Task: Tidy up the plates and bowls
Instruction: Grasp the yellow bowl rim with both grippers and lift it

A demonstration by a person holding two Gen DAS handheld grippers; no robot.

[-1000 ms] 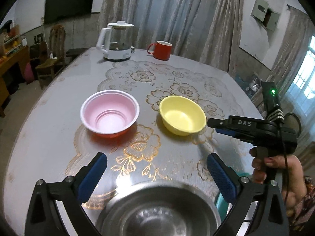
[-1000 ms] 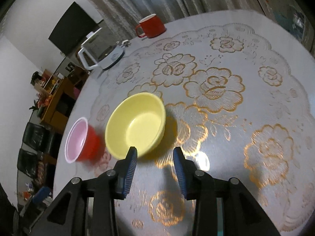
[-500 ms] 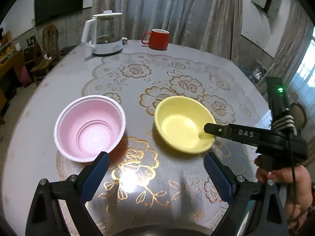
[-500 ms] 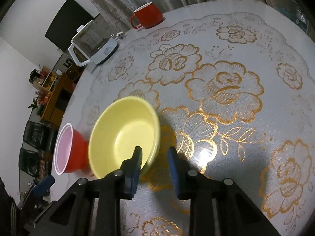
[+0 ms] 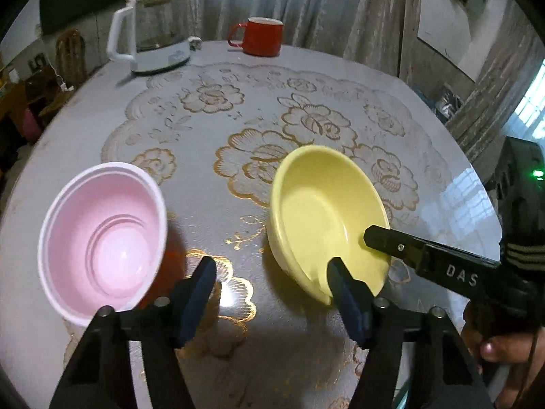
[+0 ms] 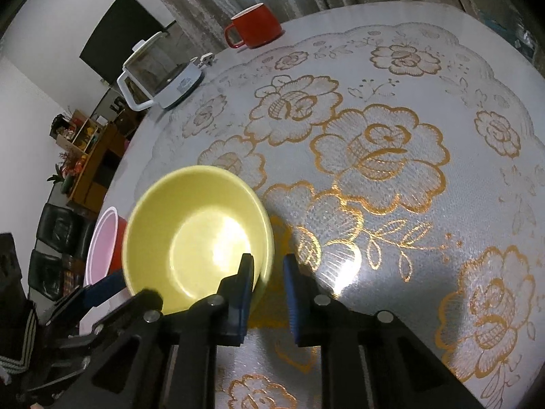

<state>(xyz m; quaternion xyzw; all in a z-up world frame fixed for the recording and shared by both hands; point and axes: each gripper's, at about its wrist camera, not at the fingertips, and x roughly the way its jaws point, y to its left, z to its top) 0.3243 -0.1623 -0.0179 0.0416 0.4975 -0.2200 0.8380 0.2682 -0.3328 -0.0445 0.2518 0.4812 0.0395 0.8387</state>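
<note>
Right wrist view: nearest me, my right gripper (image 6: 267,289) straddles the near rim of the yellow bowl (image 6: 197,235) — one finger inside, one outside, jaws closing on the rim; I cannot tell whether the pads press yet.
Why that hold: I judge a rim pinch is the only purchase a shallow bowl gives, and it leaves the bowl free to be lifted onto another.
Left gripper: my left gripper (image 5: 272,293) hangs over the bare cloth between the two bowls, jaws closing with nothing between them — its right finger overlaps the yellow bowl's near wall, apparently in front of it, not on it.
Pink bowl: the pink bowl (image 5: 102,238) sits left of the yellow one, near it but apart, upright, red on the outside.
Table: the table (image 6: 391,170) carries a gold-flowered cloth; both bowls rest on its near half.
Far end: a red mug (image 5: 260,35) and a kettle (image 5: 150,34) stand well apart from the bowls, I reckon out of the job.
Hidden: the right gripper's handle and the person's hand (image 5: 504,351) are cut off at the right edge of the left wrist view; the pink bowl is mostly hidden behind the yellow one in the right wrist view; no plates show.
</note>
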